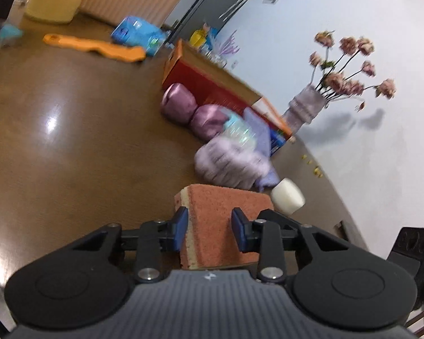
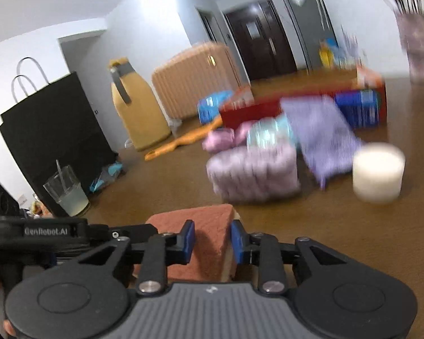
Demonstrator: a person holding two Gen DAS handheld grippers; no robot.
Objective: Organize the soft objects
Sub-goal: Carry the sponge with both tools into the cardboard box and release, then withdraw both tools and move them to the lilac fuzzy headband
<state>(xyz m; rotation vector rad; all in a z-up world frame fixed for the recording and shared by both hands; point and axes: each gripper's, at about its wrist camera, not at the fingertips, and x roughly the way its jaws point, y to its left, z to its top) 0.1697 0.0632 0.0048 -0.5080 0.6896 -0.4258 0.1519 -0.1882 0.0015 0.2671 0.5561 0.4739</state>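
Near me, 1 orange sponge [image 1: 220, 220], pinched by both left gripper [image 1: 209, 226] & right gripper [image 2: 212, 241]. Beyond: 2 purple pillows [image 1: 192, 110], 1 white sponge [image 1: 287, 196], lilac bundle [image 2: 253, 171].

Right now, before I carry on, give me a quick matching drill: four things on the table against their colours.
Things:
1. sponge
2. foam cylinder
3. folded cloth
4. long-handled tool

Colours:
A. white
B. orange
C. reddish top, pale yellow layer
D. lilac

Pairs: 1-C, 2-A, 3-D, 4-B
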